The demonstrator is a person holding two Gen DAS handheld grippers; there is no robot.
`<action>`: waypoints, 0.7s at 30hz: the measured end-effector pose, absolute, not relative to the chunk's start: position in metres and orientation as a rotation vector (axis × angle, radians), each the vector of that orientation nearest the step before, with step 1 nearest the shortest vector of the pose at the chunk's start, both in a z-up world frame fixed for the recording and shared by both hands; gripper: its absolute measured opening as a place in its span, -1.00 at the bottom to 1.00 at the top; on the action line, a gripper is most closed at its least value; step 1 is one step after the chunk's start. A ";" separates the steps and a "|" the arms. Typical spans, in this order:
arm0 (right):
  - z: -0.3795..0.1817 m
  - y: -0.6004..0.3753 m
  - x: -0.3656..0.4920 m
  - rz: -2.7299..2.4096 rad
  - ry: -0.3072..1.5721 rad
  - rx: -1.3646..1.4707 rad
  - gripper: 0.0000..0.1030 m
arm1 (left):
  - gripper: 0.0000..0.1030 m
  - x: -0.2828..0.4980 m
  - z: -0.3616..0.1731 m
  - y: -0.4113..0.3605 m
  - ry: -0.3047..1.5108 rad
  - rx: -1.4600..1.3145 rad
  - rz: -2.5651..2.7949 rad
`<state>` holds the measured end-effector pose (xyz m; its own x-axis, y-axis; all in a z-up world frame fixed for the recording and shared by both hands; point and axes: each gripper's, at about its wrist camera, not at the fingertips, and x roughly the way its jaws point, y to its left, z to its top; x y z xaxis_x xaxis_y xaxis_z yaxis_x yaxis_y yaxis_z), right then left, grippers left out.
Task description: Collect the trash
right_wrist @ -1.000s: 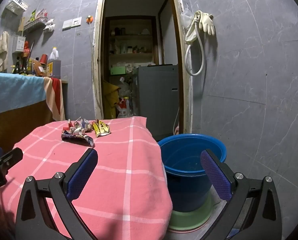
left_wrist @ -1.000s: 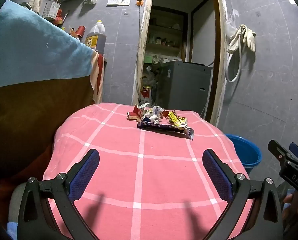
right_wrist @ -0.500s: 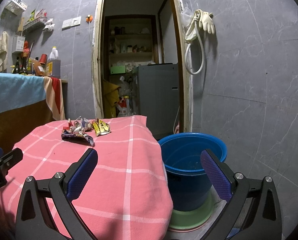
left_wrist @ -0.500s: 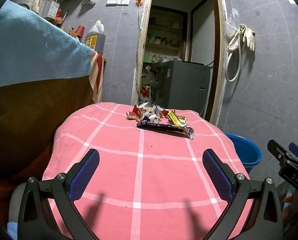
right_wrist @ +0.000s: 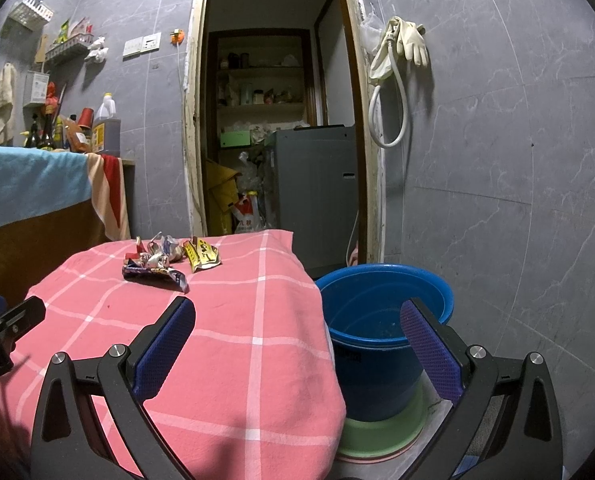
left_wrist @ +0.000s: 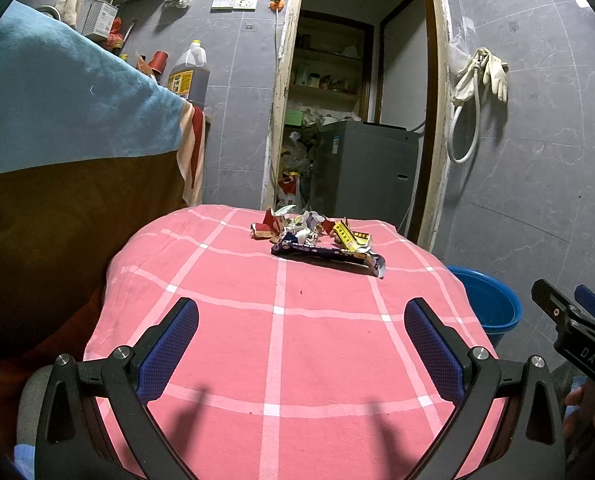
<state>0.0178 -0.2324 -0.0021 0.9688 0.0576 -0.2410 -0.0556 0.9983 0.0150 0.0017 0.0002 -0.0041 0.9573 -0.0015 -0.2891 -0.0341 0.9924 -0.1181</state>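
Observation:
A small heap of crumpled wrappers [left_wrist: 311,238] lies at the far end of a table under a pink checked cloth [left_wrist: 281,344]; a purple wrapper [left_wrist: 325,254] runs along its near side and a yellow one [right_wrist: 202,255] lies at its right. My left gripper [left_wrist: 300,332] hovers open over the near part of the table, well short of the heap. My right gripper [right_wrist: 297,336] is open too, above the table's right edge and a blue bucket [right_wrist: 381,328] that stands on the floor beside the table. Nothing is held in either gripper.
A counter under a blue towel [left_wrist: 65,120] stands to the left, with bottles [left_wrist: 187,76] on it. Behind the table an open doorway [left_wrist: 361,120] shows a grey appliance [left_wrist: 367,176] and cluttered shelves. The bucket rests on a green basin [right_wrist: 381,432]. Gloves and a hose [right_wrist: 397,64] hang on the right wall.
Hardly anything differs: both grippers stay open and almost still, and the wrappers lie where they were.

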 end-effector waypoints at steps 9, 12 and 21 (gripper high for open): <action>-0.003 -0.233 0.018 0.058 0.245 0.010 1.00 | 0.96 0.002 -0.004 0.000 0.294 -0.122 0.017; -0.003 -0.233 0.018 0.057 0.246 0.010 1.00 | 0.96 0.002 -0.004 0.000 0.294 -0.122 0.017; -0.004 -0.233 0.019 0.058 0.247 0.012 1.00 | 0.96 0.002 -0.004 0.000 0.295 -0.121 0.017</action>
<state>0.0191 -0.2327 -0.0039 0.9680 0.0585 -0.2441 -0.0555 0.9983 0.0189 0.0022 -0.0001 -0.0037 0.9568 -0.0014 -0.2907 -0.0341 0.9925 -0.1170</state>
